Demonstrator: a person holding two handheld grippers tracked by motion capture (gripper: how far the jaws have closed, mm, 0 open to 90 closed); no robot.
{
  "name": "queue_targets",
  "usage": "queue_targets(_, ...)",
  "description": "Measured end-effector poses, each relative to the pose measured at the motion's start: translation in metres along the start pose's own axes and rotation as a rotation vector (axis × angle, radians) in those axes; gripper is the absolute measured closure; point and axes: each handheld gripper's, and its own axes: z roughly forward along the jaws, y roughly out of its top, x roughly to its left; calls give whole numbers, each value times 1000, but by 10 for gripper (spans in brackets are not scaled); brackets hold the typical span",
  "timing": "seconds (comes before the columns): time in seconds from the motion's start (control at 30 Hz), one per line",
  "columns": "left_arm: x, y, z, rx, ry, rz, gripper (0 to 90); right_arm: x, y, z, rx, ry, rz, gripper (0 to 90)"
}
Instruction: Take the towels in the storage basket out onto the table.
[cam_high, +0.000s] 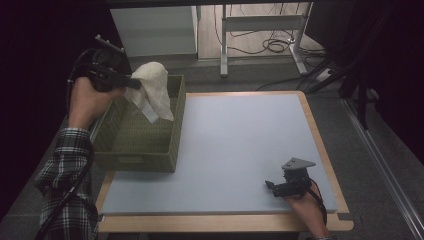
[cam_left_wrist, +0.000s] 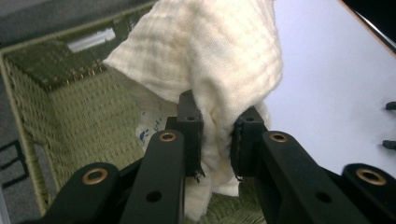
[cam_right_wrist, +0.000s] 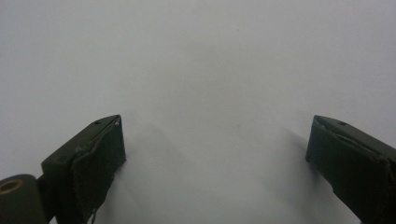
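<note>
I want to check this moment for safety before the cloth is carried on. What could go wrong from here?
1. The left gripper pinches only a bunched fold of the cream cloth; most of it hangs free, so it may slip out.
2. The hanging end is near the rim of the green woven basket, so it might catch there and tug the basket.
3. The right gripper rests open on the grey mat, too far away to catch the cloth if it falls.
</note>
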Motion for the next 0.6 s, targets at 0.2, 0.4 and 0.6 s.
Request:
queue_targets(0.2,-13,12,-9,-21,-3,21,773,0,0,0,-1,-1,-2,48)
queue_targets(0.4,-26,22,-11,-25,-15,43,773,0,0,0,-1,-1,-3,48)
queue_targets(0.6,-37,27,-4,-20,-43,64,773,0,0,0,0,-1,-1,48)
